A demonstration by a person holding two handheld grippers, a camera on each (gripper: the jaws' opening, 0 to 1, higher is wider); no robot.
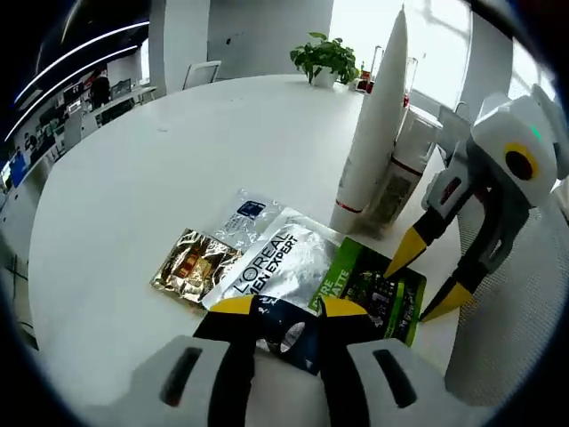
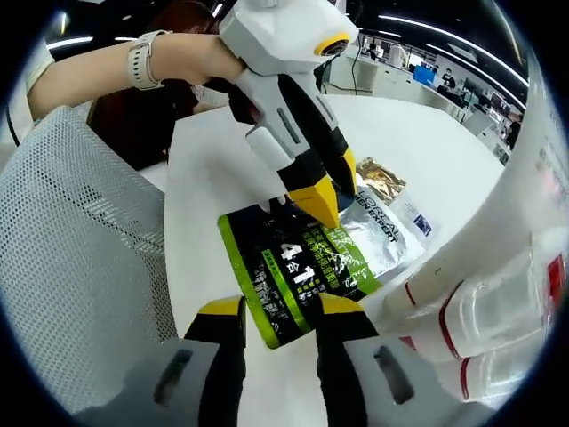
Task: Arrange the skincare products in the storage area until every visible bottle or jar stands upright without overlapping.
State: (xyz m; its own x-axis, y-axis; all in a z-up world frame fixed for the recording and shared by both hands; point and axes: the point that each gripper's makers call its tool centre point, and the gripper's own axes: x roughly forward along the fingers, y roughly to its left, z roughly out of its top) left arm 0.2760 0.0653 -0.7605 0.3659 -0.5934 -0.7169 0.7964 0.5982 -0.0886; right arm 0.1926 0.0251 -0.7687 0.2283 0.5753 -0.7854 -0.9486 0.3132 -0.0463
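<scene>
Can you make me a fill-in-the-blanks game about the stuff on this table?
1. The table is round and its colour is ____.
2. The tall white tube is standing ____.
3. The green and black packet is lying ____ on the table.
4. At the far edge of the table sits a leafy green ____.

Missing words: white; upright; flat; plant

White hand-held gripper [image 2: 324, 200], black jaws, yellow tips, pale wristwatch [image 2: 142, 59] on wrist
</scene>
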